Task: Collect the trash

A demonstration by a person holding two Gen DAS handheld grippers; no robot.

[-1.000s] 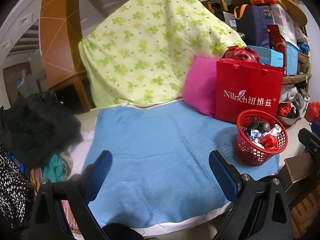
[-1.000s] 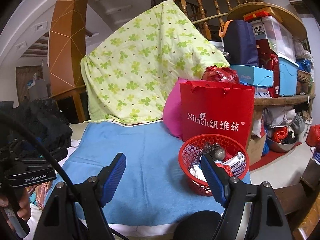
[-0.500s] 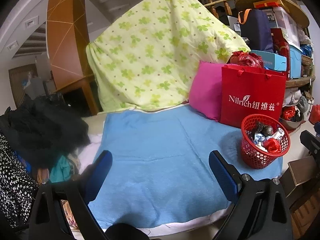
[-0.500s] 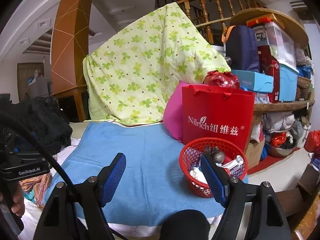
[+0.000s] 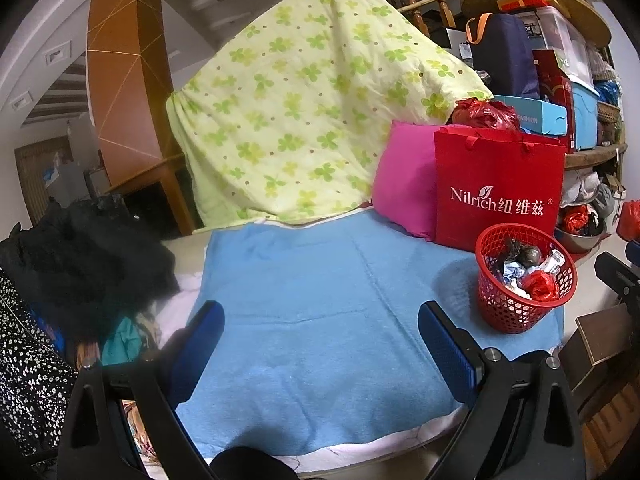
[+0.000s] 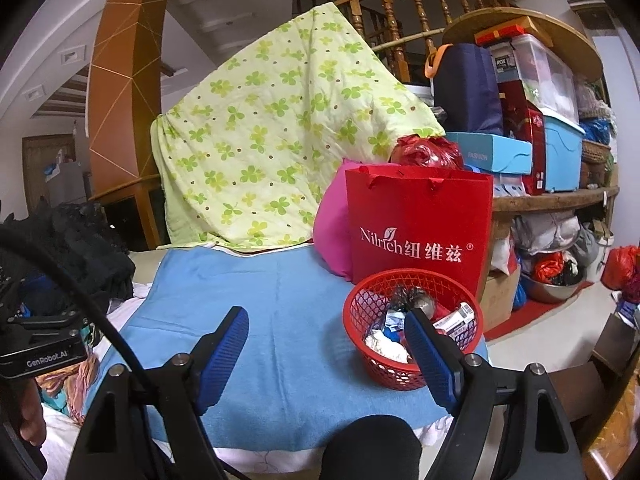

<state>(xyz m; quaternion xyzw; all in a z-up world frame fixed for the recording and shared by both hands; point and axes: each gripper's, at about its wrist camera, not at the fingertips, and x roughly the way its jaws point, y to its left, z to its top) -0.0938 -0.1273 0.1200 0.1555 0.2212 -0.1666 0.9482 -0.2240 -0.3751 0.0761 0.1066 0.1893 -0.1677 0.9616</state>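
A red mesh basket (image 5: 498,308) (image 6: 372,364) stands on the right end of a blue towel (image 5: 312,304) (image 6: 280,328). It holds crumpled wrappers, a red scrap (image 5: 538,284), a dark ball (image 6: 424,302) and a small white carton (image 6: 456,318). My left gripper (image 5: 322,322) hovers open over the towel's near middle, nothing between its blue pads. My right gripper (image 6: 326,330) is open too, its right finger (image 6: 430,354) in front of the basket's near left side. No loose trash shows on the towel.
A red paper bag (image 5: 496,188) and a pink cushion (image 5: 404,184) stand behind the basket, a green clover quilt (image 5: 312,120) behind the towel. Dark clothes (image 5: 80,256) pile at left. Stacked boxes and bags (image 6: 540,120) crowd the right shelf.
Both grippers have drawn back a little and tilted, so the towel and basket sit slightly farther off. Both stayed open and empty.
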